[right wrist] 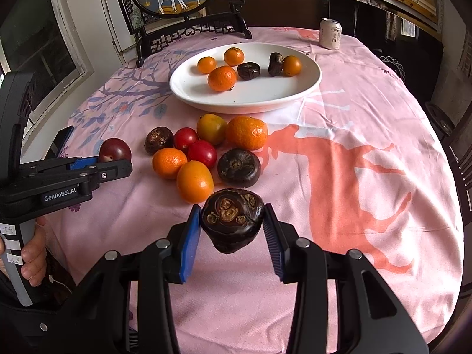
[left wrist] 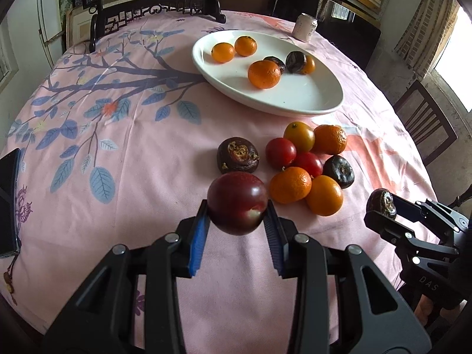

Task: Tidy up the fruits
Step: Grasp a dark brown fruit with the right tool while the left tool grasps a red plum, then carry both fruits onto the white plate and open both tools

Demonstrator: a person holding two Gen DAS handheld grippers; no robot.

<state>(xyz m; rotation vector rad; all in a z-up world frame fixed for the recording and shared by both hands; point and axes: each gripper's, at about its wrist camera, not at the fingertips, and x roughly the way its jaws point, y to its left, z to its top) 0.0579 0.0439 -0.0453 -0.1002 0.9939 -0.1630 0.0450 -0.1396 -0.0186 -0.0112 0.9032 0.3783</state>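
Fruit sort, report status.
Left gripper shut on dark red tomato. Right gripper shut on water chestnut. Path to white plate clear.

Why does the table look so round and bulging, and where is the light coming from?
Both wrist views are fisheye, so the tablecloth bulges and the corners go black. In the left view a window at the right edge is blown out white. In the right view the plate looks evenly lit and sharp.

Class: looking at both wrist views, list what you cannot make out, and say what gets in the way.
- Left wrist view: small orange fruit on the white oval plate, mostly behind a dark brown fruit.
- Right wrist view: pale drink can, lettering too small.
- Left wrist view: dark phone, cut by the left edge.
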